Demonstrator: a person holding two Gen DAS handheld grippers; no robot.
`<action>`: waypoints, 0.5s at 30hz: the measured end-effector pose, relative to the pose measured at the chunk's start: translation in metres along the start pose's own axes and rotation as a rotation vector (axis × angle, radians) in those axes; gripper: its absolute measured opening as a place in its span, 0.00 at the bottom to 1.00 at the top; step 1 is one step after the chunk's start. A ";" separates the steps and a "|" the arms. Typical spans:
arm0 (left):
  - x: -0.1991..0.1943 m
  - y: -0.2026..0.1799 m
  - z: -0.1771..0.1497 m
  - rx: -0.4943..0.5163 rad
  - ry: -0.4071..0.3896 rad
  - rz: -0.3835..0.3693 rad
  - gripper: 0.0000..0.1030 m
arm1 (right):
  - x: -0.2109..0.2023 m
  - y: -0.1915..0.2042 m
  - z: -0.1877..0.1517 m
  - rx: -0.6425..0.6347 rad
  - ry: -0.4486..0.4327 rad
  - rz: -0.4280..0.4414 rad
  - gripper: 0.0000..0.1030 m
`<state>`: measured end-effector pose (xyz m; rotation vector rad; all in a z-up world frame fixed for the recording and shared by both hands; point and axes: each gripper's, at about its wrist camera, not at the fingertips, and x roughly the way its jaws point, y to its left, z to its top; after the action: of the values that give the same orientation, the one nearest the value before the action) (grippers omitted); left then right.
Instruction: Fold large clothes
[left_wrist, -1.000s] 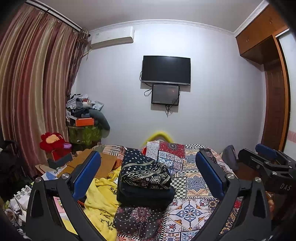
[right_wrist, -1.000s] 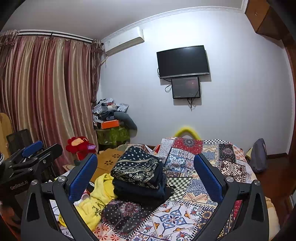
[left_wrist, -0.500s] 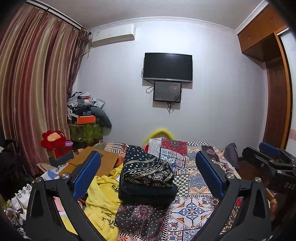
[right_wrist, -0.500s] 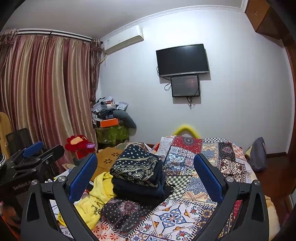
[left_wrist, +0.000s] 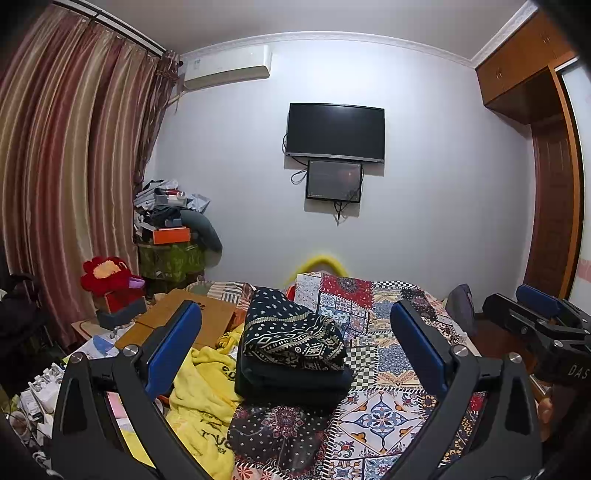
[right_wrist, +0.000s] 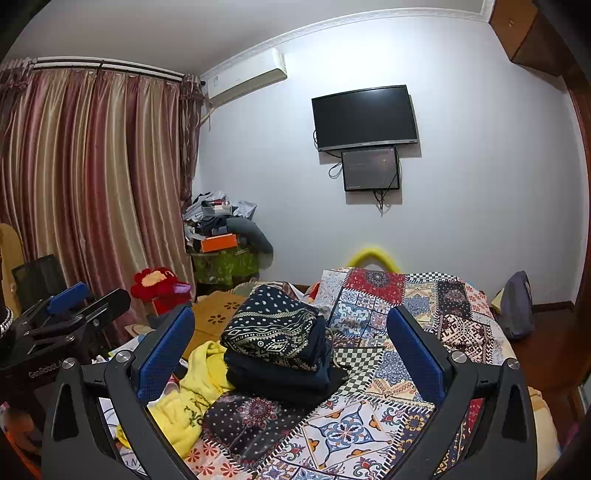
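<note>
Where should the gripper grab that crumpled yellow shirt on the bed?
Probably the raised fold of the yellow shirt nearest the left gripper, coming down from above. It lies loose beside the folded pile, so a pinched ridge should lift free. Both grippers hang open, holding nothing.

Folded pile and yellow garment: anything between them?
Nothing. In both wrist views the yellow garment lies right against the left side of the folded pile on the bedspread.

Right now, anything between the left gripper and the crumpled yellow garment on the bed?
Nothing visible. The open left gripper is held above the bed, and the crumpled yellow garment lies exposed below its left finger. The folded dark patterned stack sits beside it, to the right.
</note>
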<state>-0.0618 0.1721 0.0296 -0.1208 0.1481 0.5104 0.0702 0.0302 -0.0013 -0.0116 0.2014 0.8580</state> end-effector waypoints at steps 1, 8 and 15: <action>0.000 0.000 0.000 0.001 0.001 0.000 1.00 | 0.000 0.000 -0.001 0.000 0.000 0.001 1.00; 0.001 -0.001 0.000 -0.001 0.004 -0.008 1.00 | 0.001 0.000 0.000 0.003 0.005 -0.001 1.00; 0.003 -0.004 -0.002 0.009 0.021 -0.029 1.00 | 0.002 0.001 -0.001 0.004 0.004 -0.004 1.00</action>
<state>-0.0575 0.1699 0.0274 -0.1195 0.1687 0.4799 0.0702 0.0318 -0.0030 -0.0094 0.2067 0.8540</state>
